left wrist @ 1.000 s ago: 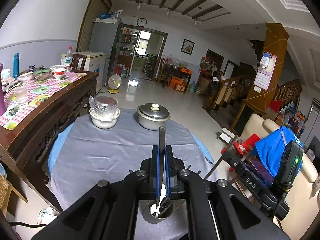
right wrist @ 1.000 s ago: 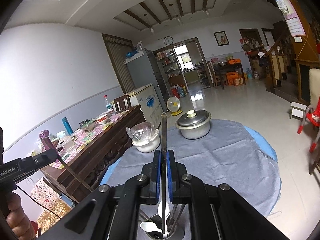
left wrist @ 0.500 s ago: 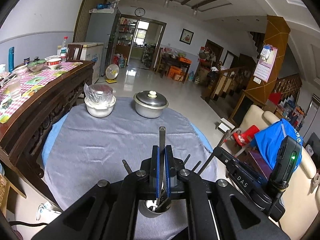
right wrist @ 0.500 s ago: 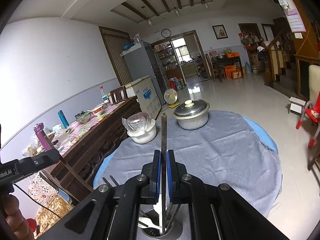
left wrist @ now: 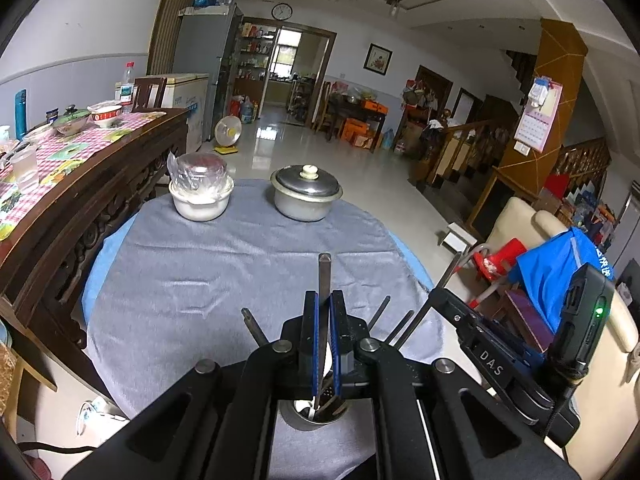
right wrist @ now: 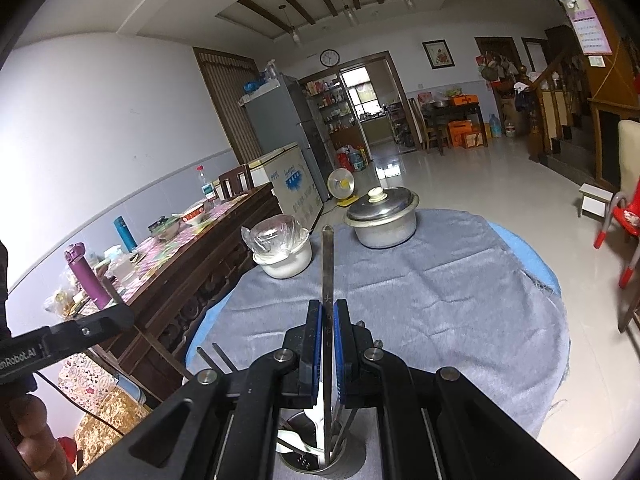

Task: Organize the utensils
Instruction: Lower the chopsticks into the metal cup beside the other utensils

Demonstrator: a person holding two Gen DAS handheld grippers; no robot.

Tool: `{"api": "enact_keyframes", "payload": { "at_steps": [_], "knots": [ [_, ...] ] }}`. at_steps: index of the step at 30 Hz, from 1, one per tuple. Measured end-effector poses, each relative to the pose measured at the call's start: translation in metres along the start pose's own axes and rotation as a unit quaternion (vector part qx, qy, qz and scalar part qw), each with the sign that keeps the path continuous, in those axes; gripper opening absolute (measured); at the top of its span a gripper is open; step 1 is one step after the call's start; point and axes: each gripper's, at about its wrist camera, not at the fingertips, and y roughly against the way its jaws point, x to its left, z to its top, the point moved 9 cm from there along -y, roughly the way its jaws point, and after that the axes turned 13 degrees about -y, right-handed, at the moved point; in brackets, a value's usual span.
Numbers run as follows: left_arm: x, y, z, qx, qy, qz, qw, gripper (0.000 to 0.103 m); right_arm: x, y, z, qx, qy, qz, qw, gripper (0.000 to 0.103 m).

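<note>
A round metal utensil holder stands at the near edge of the grey-clothed table; it also shows in the right wrist view. My left gripper is shut on a flat metal utensil handle whose lower end reaches into the holder. My right gripper is shut on another flat metal handle, its lower end in the holder beside a white spoon. Other handles lean out of the holder. The right gripper's body sits to the right.
A lidded metal pot and a white bowl with a plastic-wrapped dish stand at the table's far side. A dark wooden sideboard with dishes runs along the left. A chair with blue cloth is on the right.
Both grippers have come lower over the holder, and the held utensils have gone deeper into it. More handles leaning out of the holder now show beside the jaws.
</note>
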Motion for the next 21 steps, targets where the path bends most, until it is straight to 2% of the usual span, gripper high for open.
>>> {"api": "enact_keyframes", "payload": {
  "at_steps": [21],
  "knots": [
    [0.005, -0.017, -0.019, 0.021, -0.003, 0.027, 0.9994, 0.005, 0.001, -0.014, -0.019, 0.025, -0.002, 0.0, 1.0, 0.006]
  ]
}}
